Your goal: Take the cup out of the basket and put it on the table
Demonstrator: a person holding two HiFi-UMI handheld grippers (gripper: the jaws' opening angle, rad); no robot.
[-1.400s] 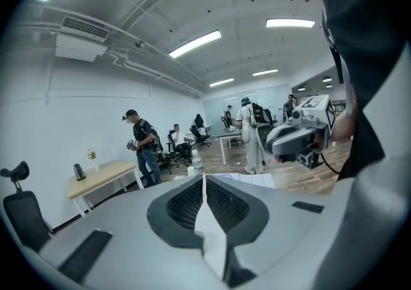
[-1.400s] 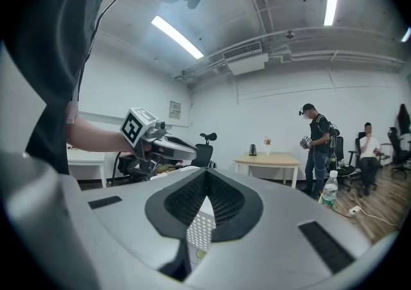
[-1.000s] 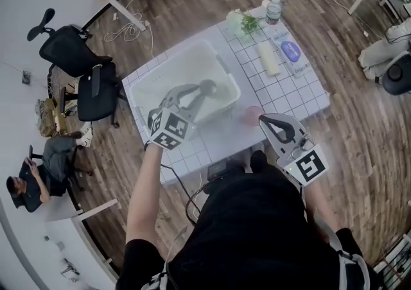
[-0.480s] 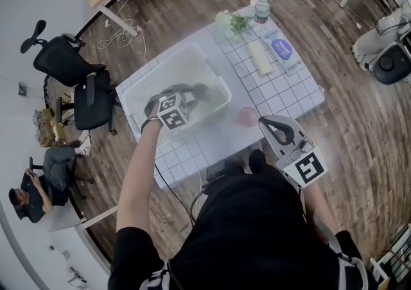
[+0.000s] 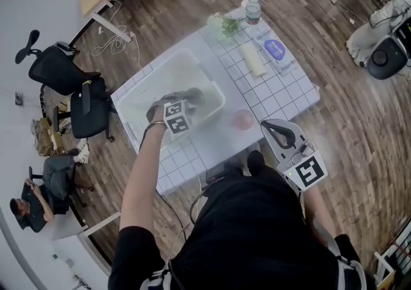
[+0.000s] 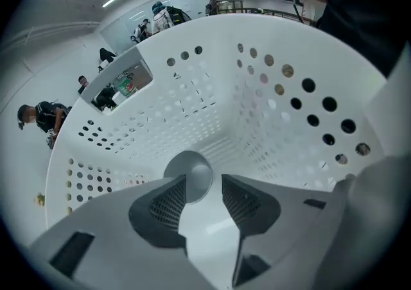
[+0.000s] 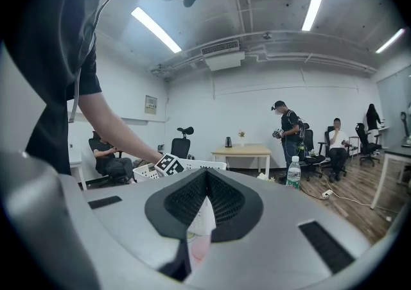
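Left gripper (image 6: 204,183) is down inside the basket (image 6: 276,115), its jaws spreading apart at this moment with nothing pressed between the pads. The cup (image 6: 189,174), a grey round thing on the basket's floor, shows just past the jaw tips, near the middle of the basket (whether it stands upright or lies on its side I cannot tell from this angle). Right gripper (image 7: 206,178) is clenched on nothing and hangs outside the basket, off its near side, by the edge of the table (image 5: 282,93). A pink round thing (image 5: 243,119) sits on the table just beside the basket, between the basket and the right gripper.

The grasp looks like the risky part. If the pads close before they straddle the cup, they would likely nudge it across the smooth floor toward the basket's wall. A shallow pinch on a rounded side could let it slip out partway up. The basket is light plastic with nothing bracing it, so a jaw catching its wall could drag or tip it.
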